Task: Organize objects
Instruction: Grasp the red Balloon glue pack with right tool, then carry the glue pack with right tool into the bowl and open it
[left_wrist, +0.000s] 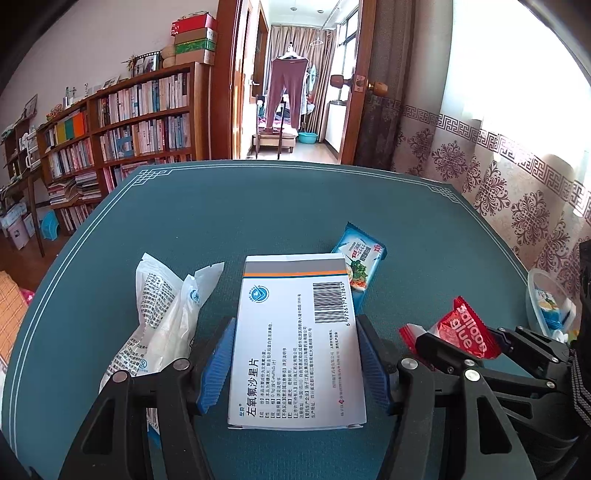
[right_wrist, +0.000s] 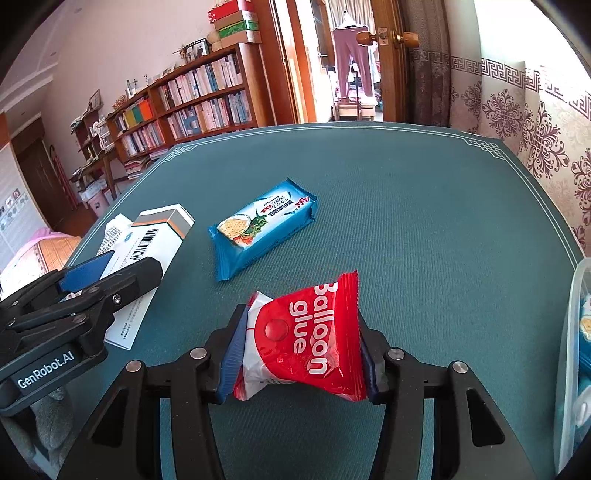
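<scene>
So on the teal table mat (left_wrist: 295, 206), left to right: one clear plastic bag (left_wrist: 162, 325) lying loose, then one white medicine box (left_wrist: 295, 347) clamped between the left gripper (left_wrist: 295, 369) pads, one blue cracker pack (right_wrist: 262, 227) lying flat just past it, one red Balloon glue packet (right_wrist: 306, 339) pinched in the right gripper (right_wrist: 299, 354), and one clear tub (left_wrist: 543, 306) at the far right edge.
</scene>
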